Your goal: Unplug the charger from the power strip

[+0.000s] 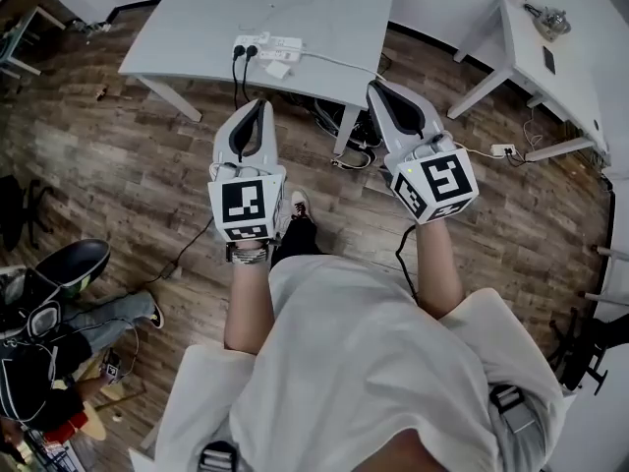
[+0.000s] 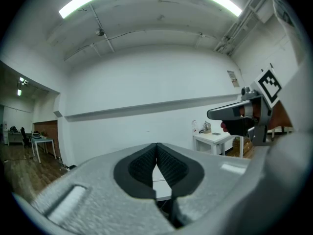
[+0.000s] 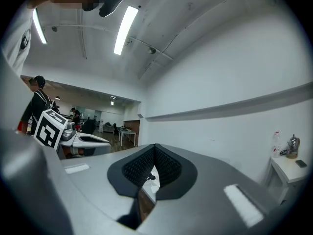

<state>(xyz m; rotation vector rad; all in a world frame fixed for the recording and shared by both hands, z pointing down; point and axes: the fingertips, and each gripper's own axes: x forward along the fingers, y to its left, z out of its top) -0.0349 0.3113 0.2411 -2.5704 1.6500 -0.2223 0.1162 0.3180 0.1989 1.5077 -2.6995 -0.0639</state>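
A white power strip (image 1: 267, 43) lies near the front edge of a white table (image 1: 197, 28). Two black plugs (image 1: 239, 53) sit in its left end, with their cords hanging over the edge. A small white block (image 1: 278, 68) lies just in front of the strip. My left gripper (image 1: 257, 108) (image 2: 156, 146) is held level above the floor, short of the table, jaws shut and empty. My right gripper (image 1: 377, 88) (image 3: 155, 147) hangs beside it to the right, pads meeting at the tips with nothing between them. Neither touches the strip.
A white cord (image 1: 334, 62) runs right from the strip. Dark cables (image 1: 334, 126) bunch on the wood floor under the table. A second white table (image 1: 550, 77) stands at the right. A seated person (image 1: 59, 332) and a black chair (image 1: 74, 262) are at lower left.
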